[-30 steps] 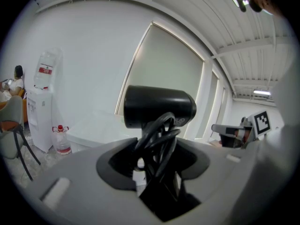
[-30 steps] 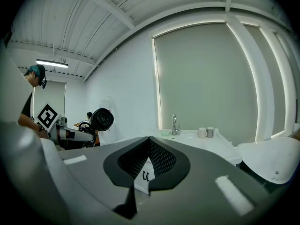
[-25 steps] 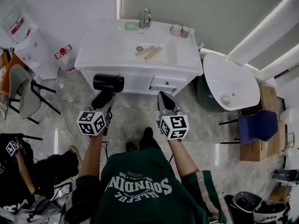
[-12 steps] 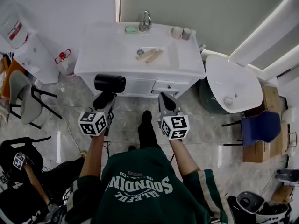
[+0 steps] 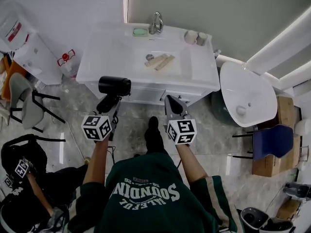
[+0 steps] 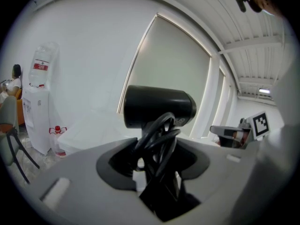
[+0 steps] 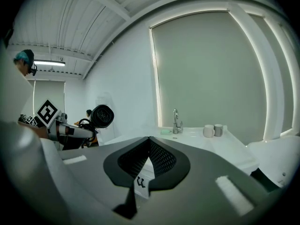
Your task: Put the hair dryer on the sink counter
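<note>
Hair dryer (image 5: pixel 114 85) is clamped by its cord-wrapped handle in the left gripper (image 5: pixel 110 102), now at the front edge of the sink counter (image 5: pixel 116 57), which looks nearer than before; right gripper (image 5: pixel 169 101) stays closed and empty.

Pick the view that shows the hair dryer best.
Left gripper view: the hair dryer fills the middle, cord-wrapped handle between the jaws. Head view shows it from above, smaller; right gripper view shows it small, at left, barrel end-on.
</note>
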{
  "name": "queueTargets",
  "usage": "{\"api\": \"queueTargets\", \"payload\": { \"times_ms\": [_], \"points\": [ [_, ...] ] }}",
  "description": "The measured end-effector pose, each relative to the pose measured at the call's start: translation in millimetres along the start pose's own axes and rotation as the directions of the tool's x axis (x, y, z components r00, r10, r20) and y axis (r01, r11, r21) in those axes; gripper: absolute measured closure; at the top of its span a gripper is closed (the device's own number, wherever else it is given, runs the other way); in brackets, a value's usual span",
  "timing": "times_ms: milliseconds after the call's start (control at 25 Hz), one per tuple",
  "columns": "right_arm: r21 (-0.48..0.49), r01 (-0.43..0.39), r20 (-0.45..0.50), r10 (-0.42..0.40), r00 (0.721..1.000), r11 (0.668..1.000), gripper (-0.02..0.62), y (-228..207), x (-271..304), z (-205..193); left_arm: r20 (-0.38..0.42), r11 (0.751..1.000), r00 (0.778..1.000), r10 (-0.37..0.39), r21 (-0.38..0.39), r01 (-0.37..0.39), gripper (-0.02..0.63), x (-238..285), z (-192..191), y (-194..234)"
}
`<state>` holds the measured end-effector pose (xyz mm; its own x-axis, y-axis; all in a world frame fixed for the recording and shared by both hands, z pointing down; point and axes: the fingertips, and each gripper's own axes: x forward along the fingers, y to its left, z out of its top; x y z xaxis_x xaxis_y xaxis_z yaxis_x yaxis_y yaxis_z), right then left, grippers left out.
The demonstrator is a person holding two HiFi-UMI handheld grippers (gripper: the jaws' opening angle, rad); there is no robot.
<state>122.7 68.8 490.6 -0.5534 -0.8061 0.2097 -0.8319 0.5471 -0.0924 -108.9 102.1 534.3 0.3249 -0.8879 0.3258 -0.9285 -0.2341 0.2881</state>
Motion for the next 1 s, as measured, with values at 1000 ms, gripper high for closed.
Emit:
{"api": "queueTargets", "payload": {
  "times_ms": [1000],
  "points": [
    [0.001,-0.178,-0.052,0.178,0.983,0.984,0.593,-118,224,60,0.022,0.99,0.991,0.135,-0.05,-0.134,0.357,187,100,55]
  ]
}}
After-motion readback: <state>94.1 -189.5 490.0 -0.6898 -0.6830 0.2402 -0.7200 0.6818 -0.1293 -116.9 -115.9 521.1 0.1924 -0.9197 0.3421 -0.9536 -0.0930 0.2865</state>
